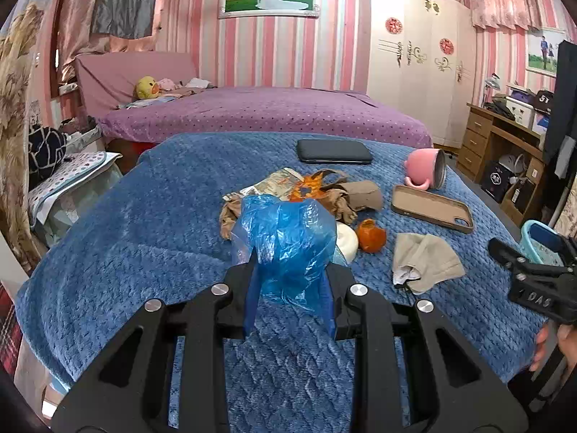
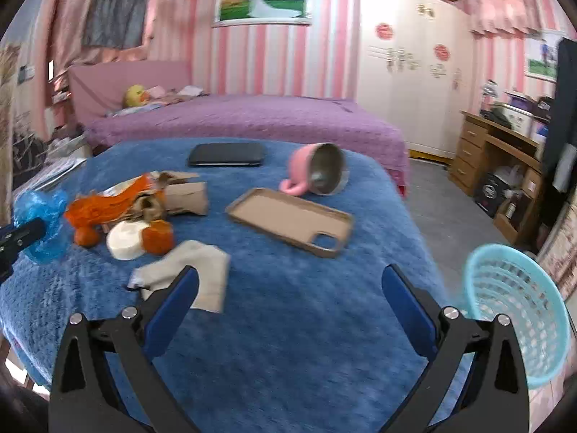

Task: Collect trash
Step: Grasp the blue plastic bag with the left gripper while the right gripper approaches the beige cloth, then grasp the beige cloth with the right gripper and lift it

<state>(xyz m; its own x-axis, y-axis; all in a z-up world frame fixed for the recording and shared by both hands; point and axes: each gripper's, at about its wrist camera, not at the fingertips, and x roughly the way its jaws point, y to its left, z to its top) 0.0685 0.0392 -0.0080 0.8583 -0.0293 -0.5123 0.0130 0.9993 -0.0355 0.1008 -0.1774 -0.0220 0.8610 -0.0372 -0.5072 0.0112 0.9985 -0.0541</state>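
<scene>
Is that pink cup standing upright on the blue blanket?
No, the pink cup lies tipped on its side on the blue blanket, its open mouth showing.

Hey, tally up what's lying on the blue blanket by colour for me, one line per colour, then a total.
Blue: 1, plastic bag
Orange: 3, net wrapper, two peel pieces
Brown or tan: 3, crumpled paper, phone case, cloth
Pink: 1, mug
Black: 1, phone
White: 1, disc
Total: 10
</scene>
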